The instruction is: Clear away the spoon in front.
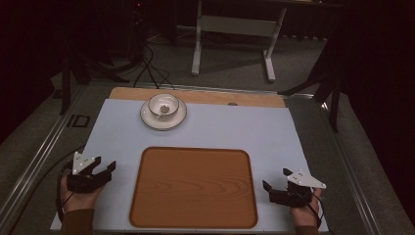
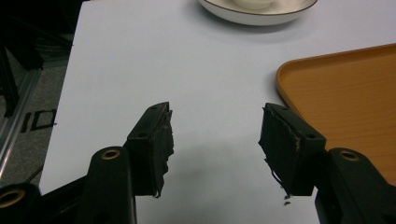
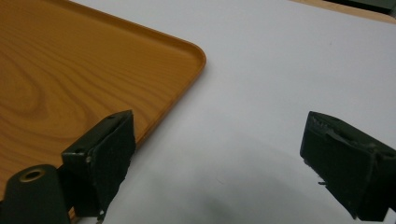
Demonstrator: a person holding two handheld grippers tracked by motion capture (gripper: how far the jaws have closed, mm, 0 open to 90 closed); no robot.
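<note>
At the top middle of the high view, a little left of centre, a white cup (image 1: 163, 105) is seen sitting on a white saucer (image 1: 163, 117). Both lie far up the frame from the 2 grippers, which are held low in the picture. The left gripper (image 1: 103, 166) is at the lower left, and the cup is up and to the right of it. The right gripper (image 1: 275, 182) is at the lower right, and the cup is up and far to the left of it. The left gripper is judged to be the nearer one, so a reach up the frame from that side looks shortest.

Between the grippers a wooden tray (image 1: 193, 188) is laid flat, with nothing on it. Its long side runs left to right across the frame.

Both grippers are held wide open, and nothing is gripped by either. In the left gripper view the saucer's rim (image 2: 259, 14) is seen at the top edge, straight ahead and well apart from the jaws.

Counted: 1 cup, 1 saucer, 1 tray, 2 grippers.
</note>
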